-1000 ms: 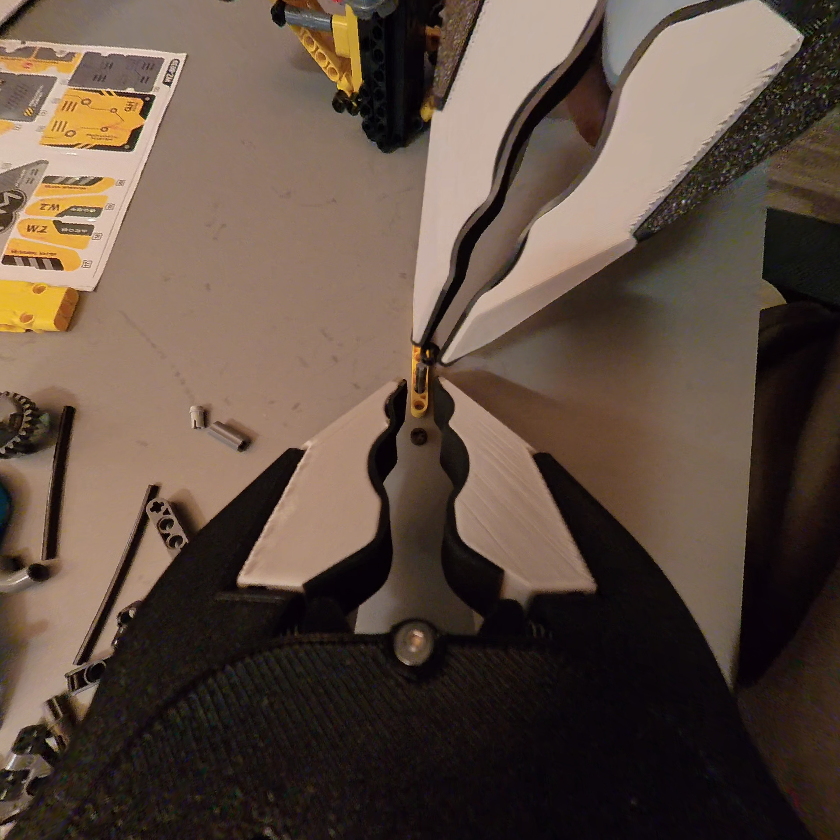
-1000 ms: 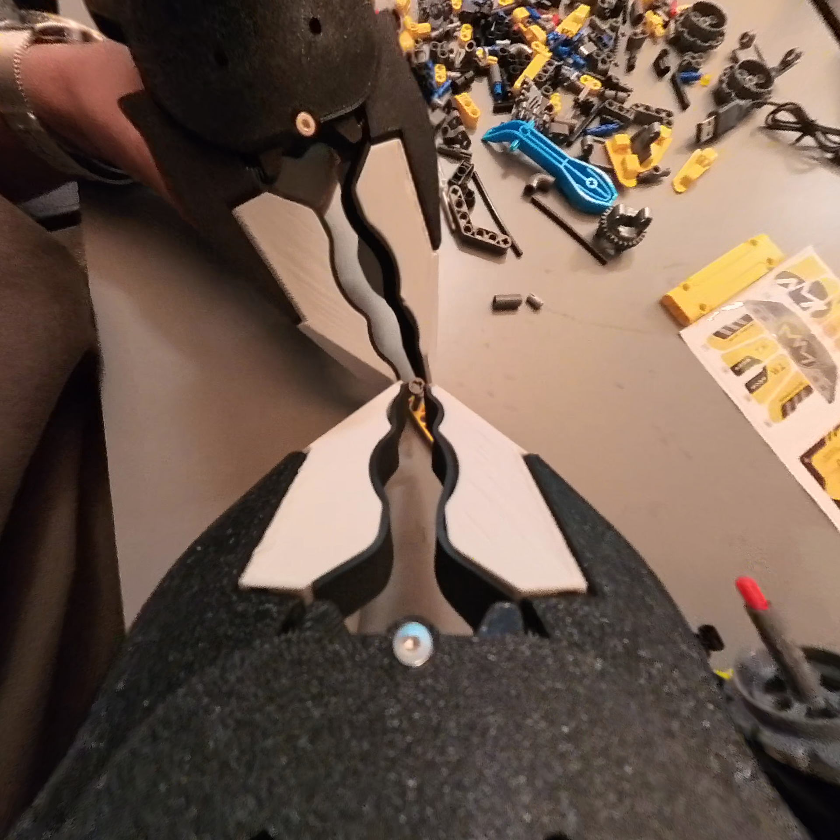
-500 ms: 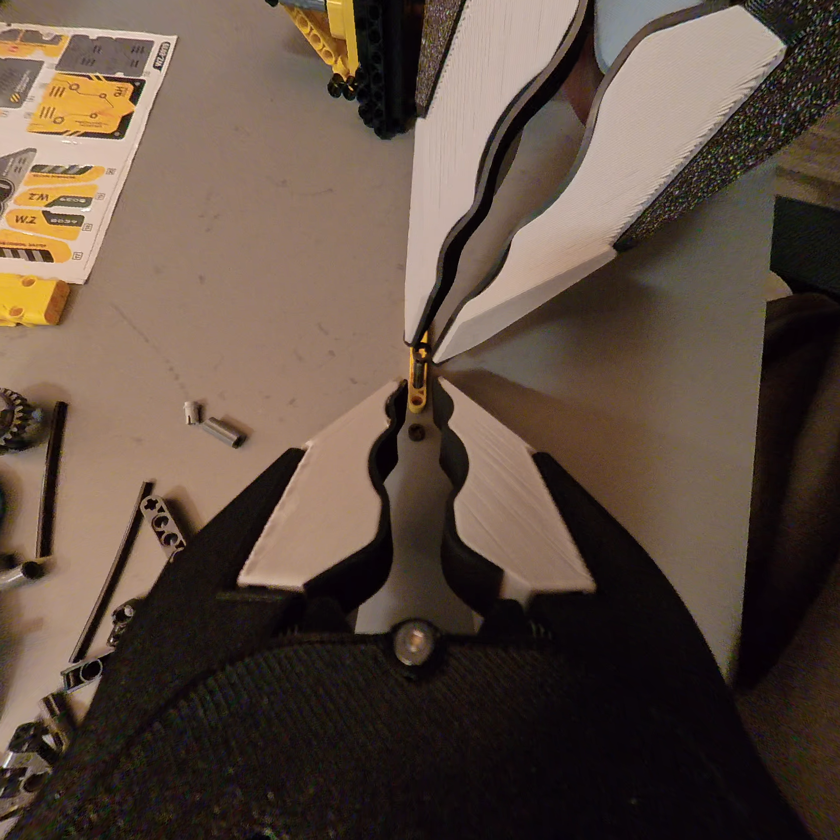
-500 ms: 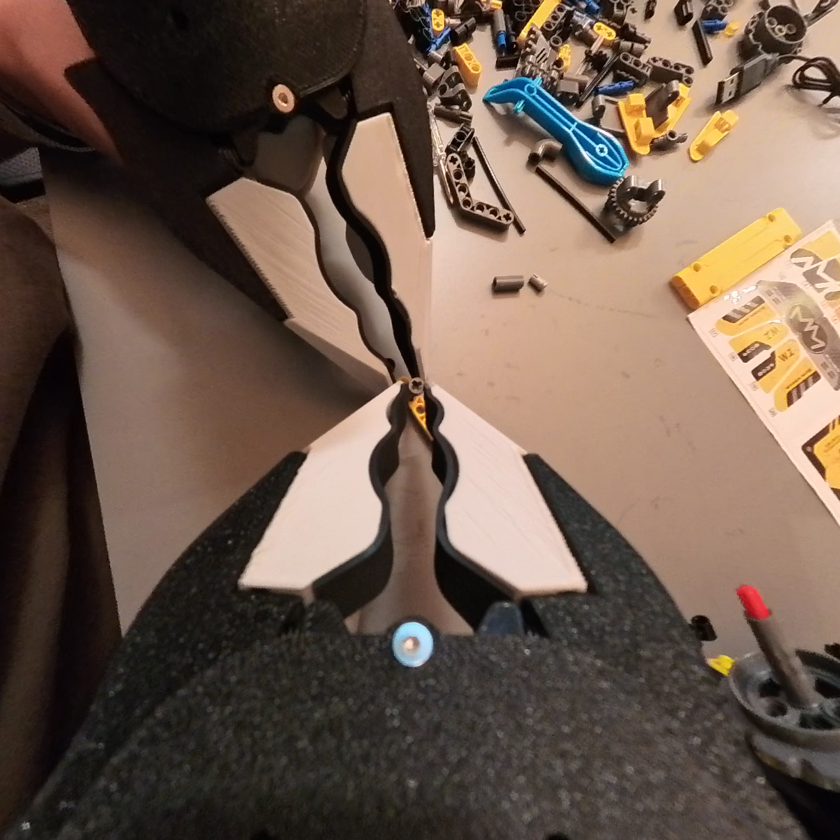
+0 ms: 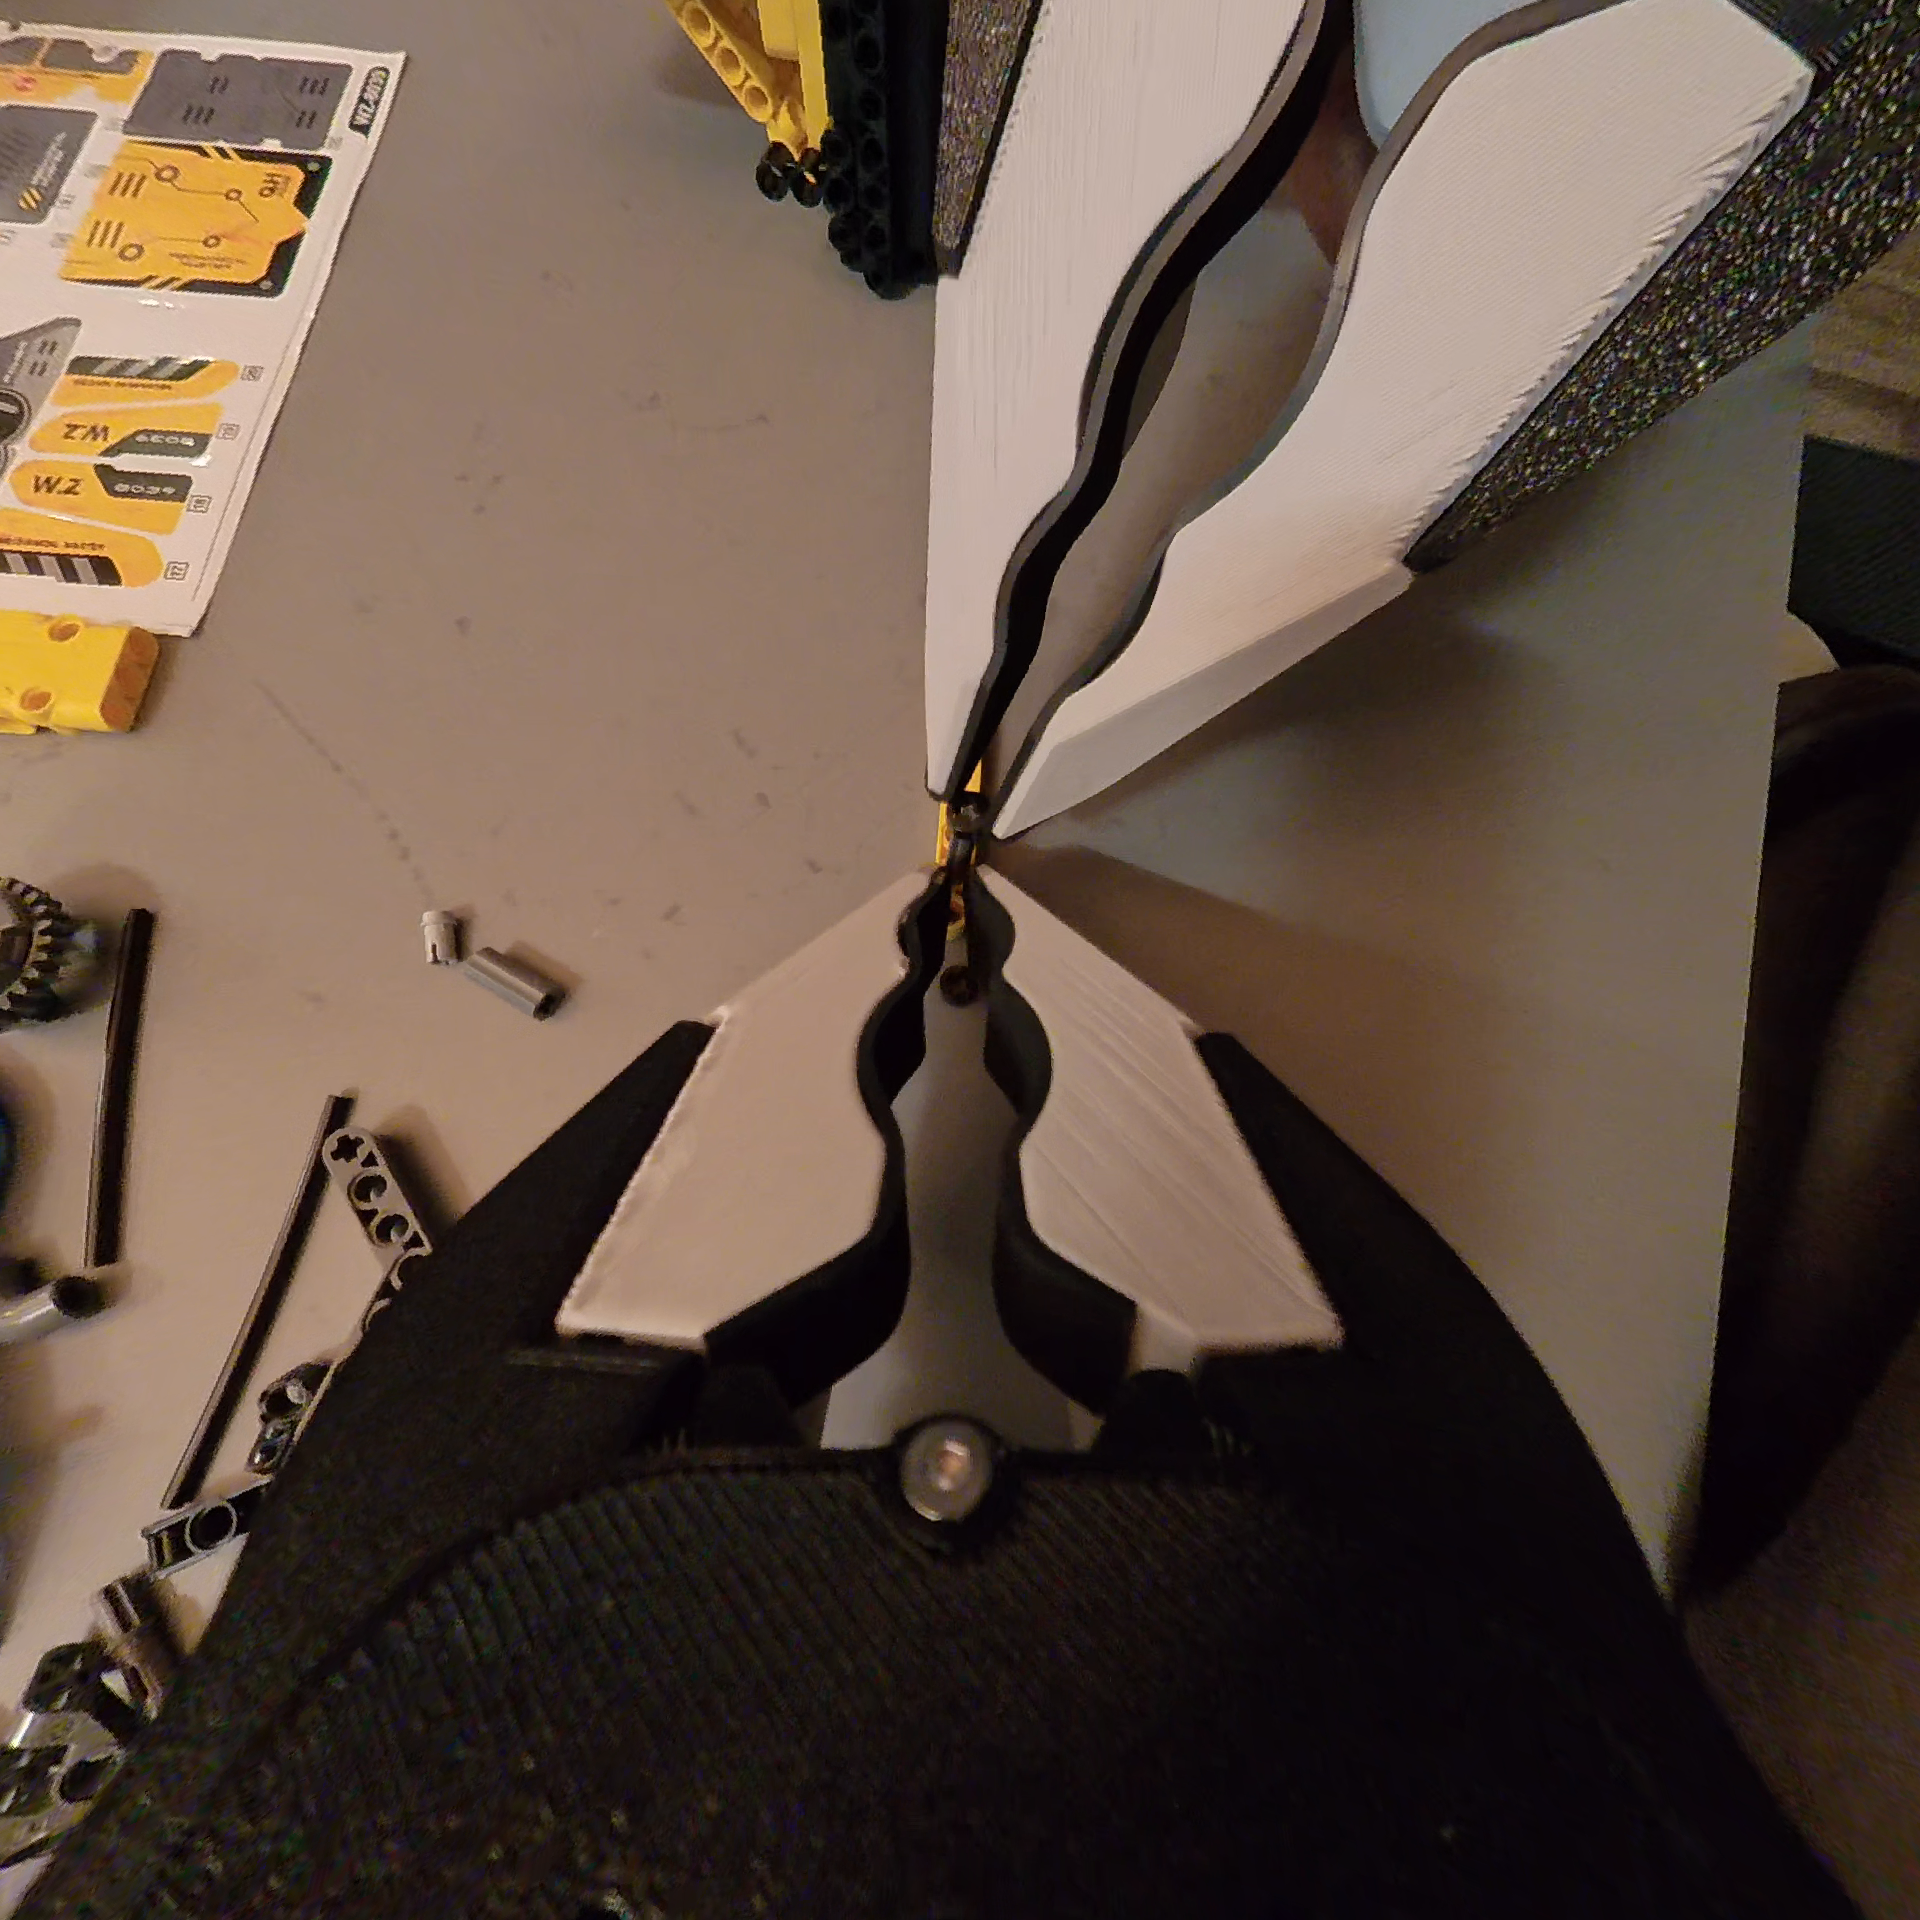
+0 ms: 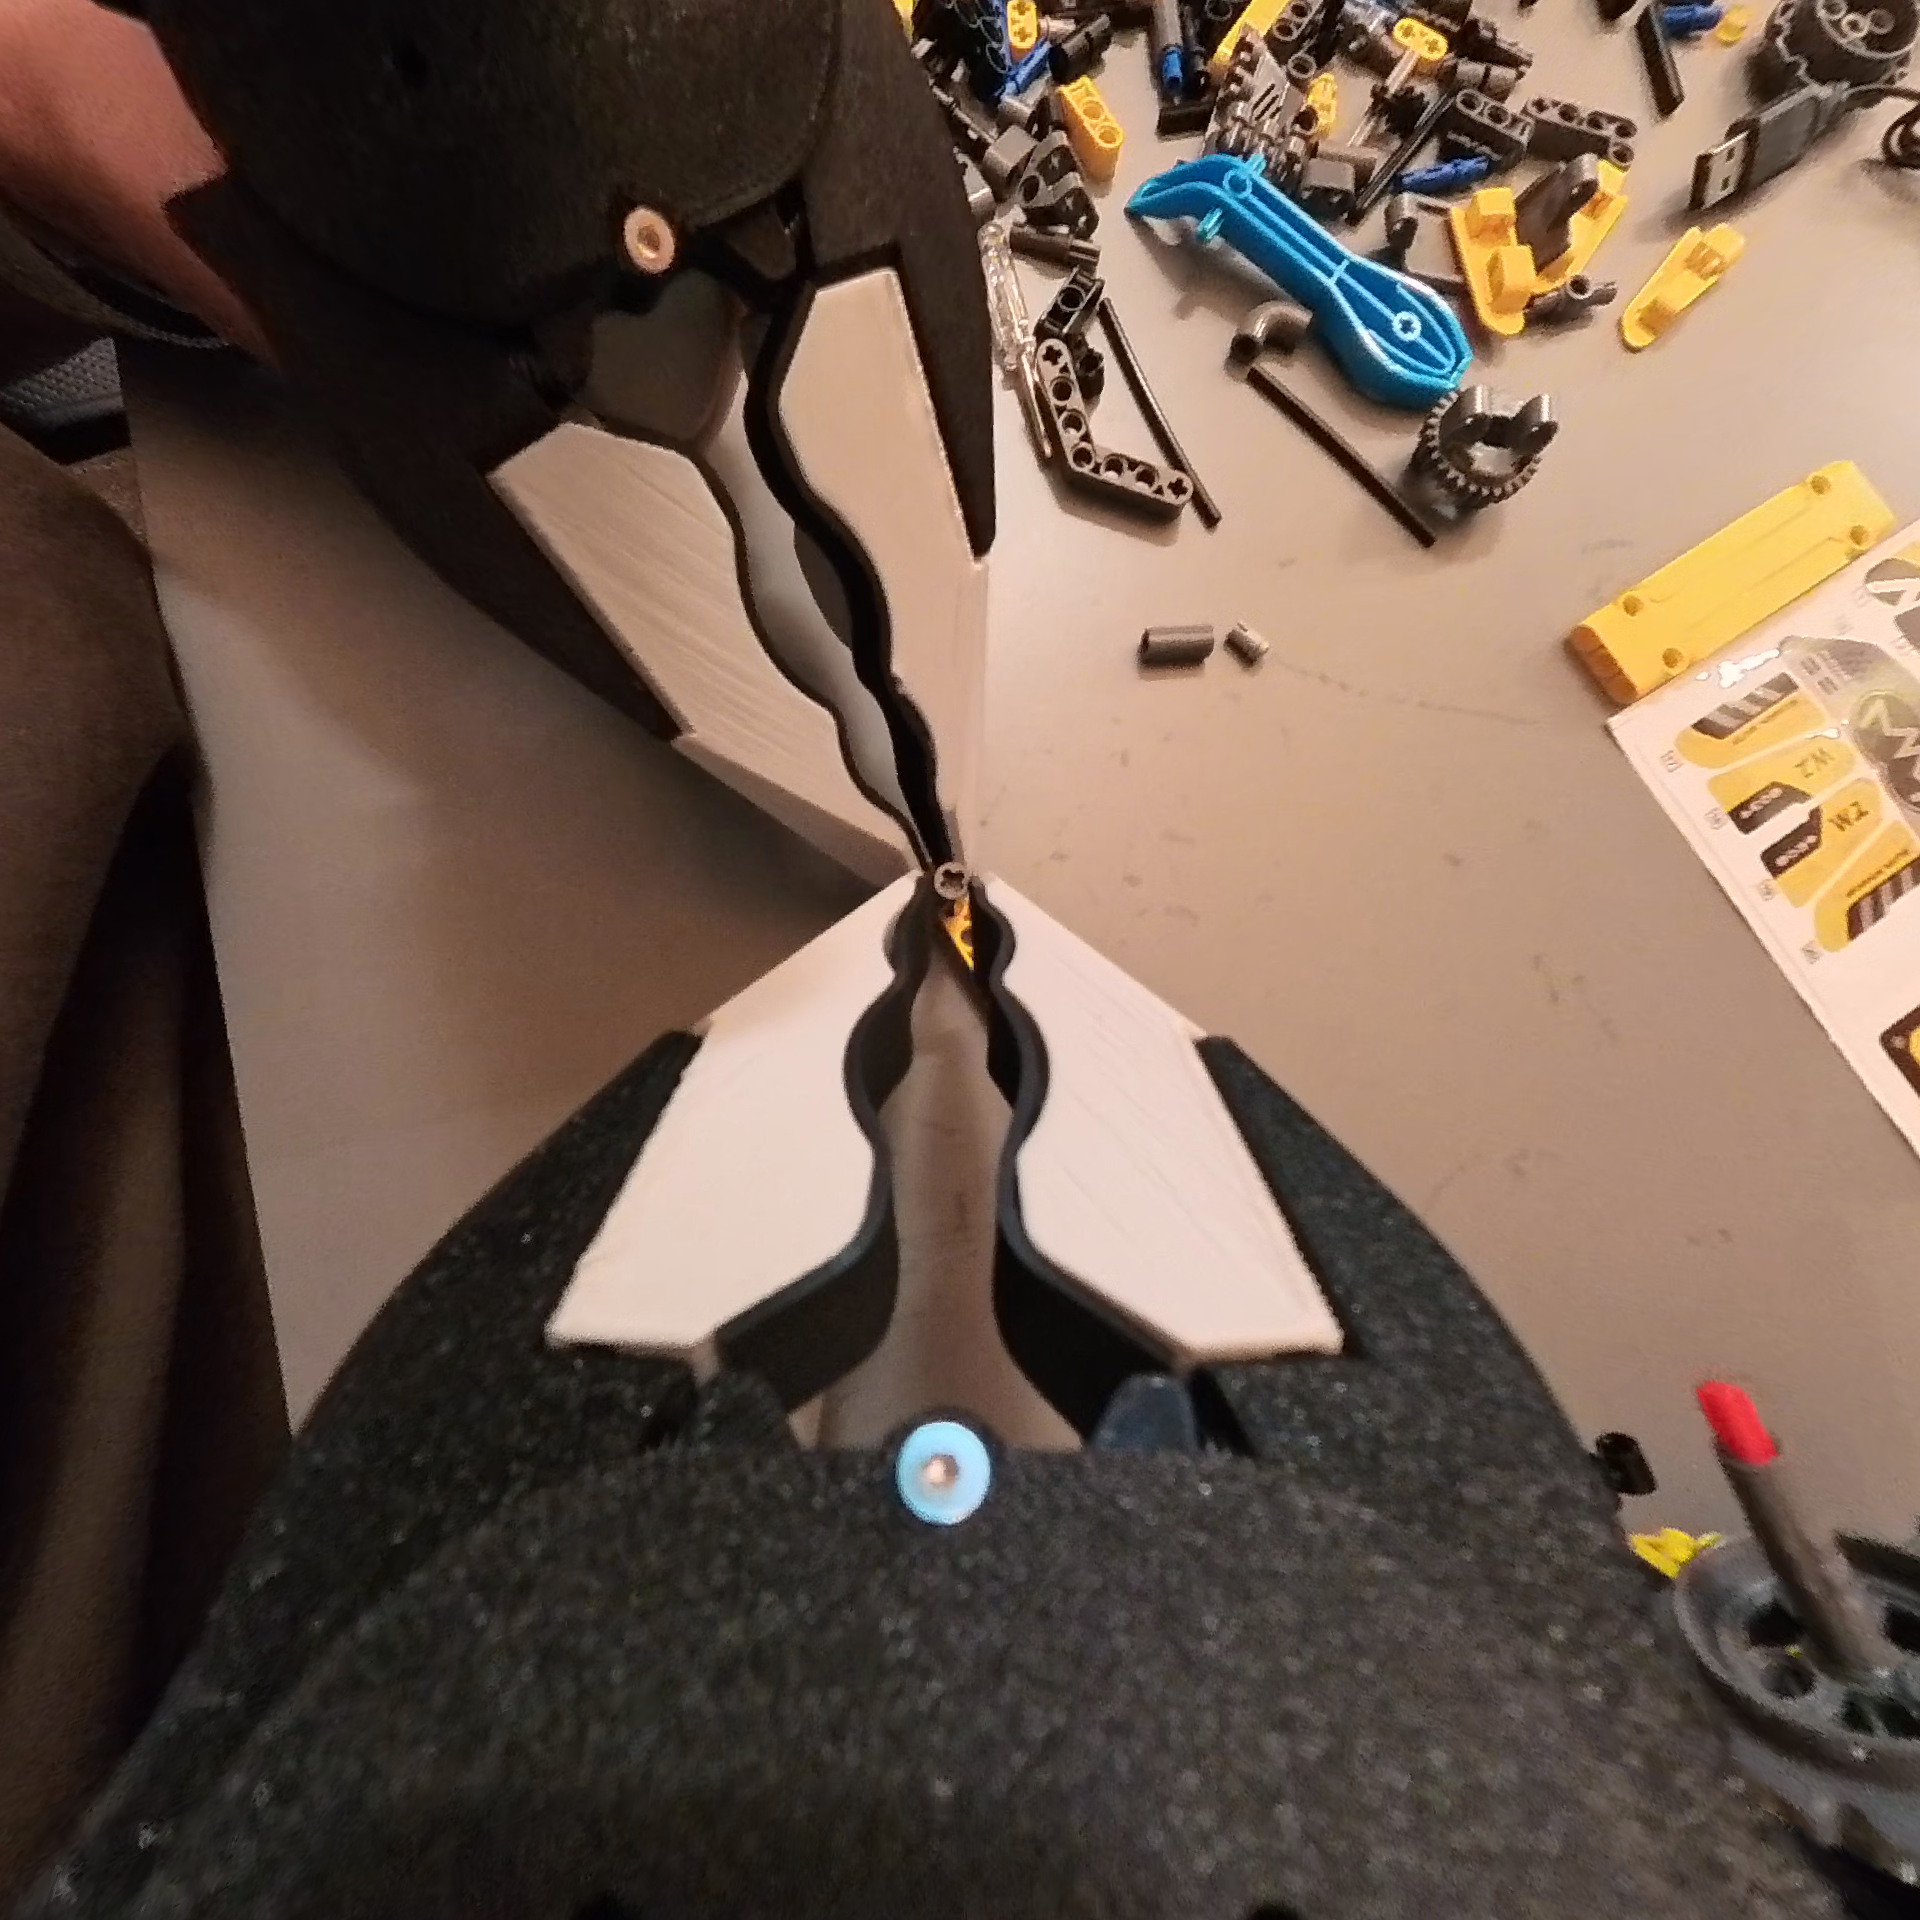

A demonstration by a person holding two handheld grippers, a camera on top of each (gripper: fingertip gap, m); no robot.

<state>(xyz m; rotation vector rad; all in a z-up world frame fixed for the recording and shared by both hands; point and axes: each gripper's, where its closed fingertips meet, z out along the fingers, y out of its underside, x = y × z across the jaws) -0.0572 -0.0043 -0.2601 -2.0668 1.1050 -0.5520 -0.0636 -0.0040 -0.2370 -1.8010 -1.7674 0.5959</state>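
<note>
Both tongs meet tip to tip above the grey worktop point(image 5: 582, 644), near its edge. The left tongs point(image 5: 954, 902) are closed on a small dark pin point(image 6: 952, 879), its cross-shaped end facing the right wrist view. The right tongs point(image 6: 954, 914) are closed on a small yellow beam point(image 5: 948, 831). The two parts touch at the tips, apparently held clear of the surface so they can be aligned end to end. Loose on the worktop lie a grey sleeve point(image 5: 514, 982), a sticker sheet point(image 5: 135, 312), a blue tool point(image 6: 1309, 281) and a yellow panel point(image 6: 1730, 577).
</note>
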